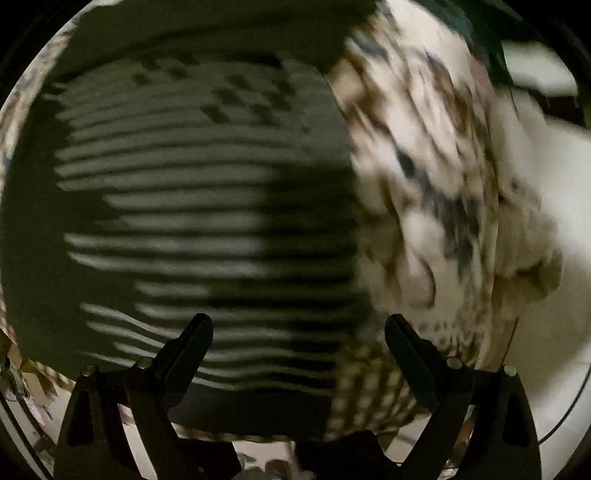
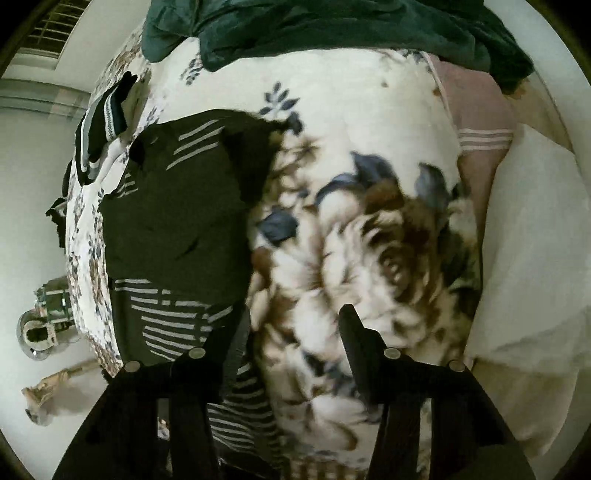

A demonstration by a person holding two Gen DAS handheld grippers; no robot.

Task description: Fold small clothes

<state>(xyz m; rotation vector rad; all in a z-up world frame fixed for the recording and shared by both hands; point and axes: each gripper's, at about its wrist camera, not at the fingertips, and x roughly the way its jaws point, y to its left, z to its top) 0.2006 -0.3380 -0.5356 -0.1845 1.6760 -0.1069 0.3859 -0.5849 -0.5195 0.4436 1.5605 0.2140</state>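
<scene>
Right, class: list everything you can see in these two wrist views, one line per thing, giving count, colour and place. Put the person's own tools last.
Striped garment: one, black with pale stripes, spread on the left part of the bed.
Floral blanket: one, white with brown and blue flowers, covering the bed.
Green cloth: one, dark green, heaped at the far end of the bed.
Folded striped item: one, black, grey and white, at the bed's far left edge.
Pink cloth: one, pink with white stripes, on the far right.
White pillow: one, right edge.
Left tool: black, open, over the striped garment.
Right tool: black, open, above the blanket.
</scene>
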